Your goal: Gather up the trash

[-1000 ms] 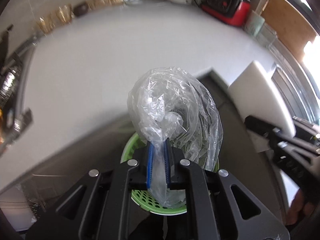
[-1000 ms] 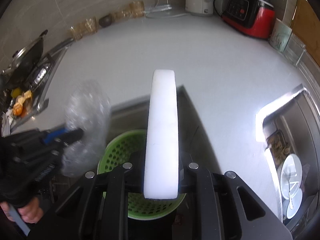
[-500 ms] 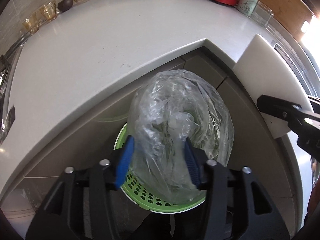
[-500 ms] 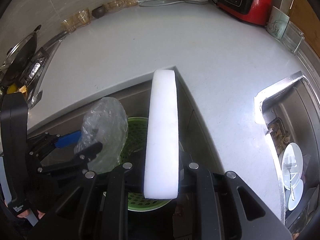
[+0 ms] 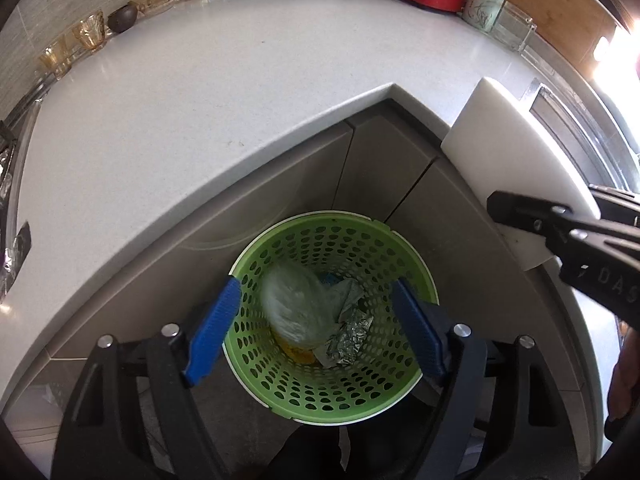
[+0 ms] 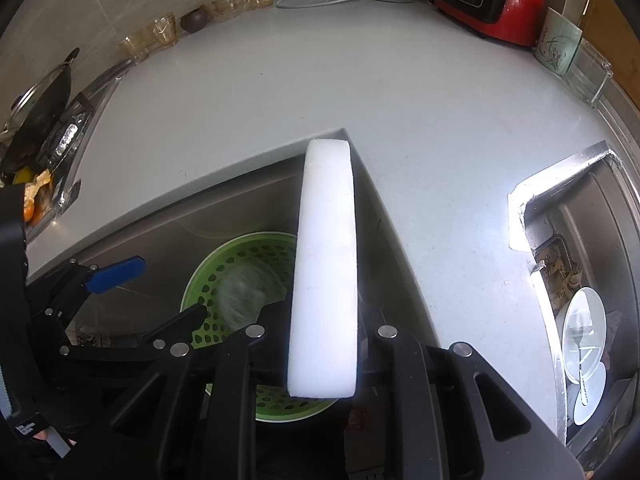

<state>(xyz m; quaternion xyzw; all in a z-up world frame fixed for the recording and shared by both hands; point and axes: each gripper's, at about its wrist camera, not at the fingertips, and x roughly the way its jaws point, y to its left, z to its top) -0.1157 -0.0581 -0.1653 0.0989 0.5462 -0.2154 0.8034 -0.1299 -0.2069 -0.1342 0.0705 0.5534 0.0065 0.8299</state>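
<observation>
Green bin under spread left gripper; right gripper clamps white board (counter behind)

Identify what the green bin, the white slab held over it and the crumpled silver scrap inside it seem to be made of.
Green bin: moulded plastic, matte, punched with regular holes.
White slab: probably foam or plastic; thick, opaque, dull, with rounded edges. The right claw grips it.
Silver scrap: likely aluminium foil, given its sharp creases and metallic glints.

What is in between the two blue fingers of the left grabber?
Nothing is gripped there. In the left wrist view, the open left gripper frames the green basket below, with the plastic bag and crumpled foil inside.
</observation>
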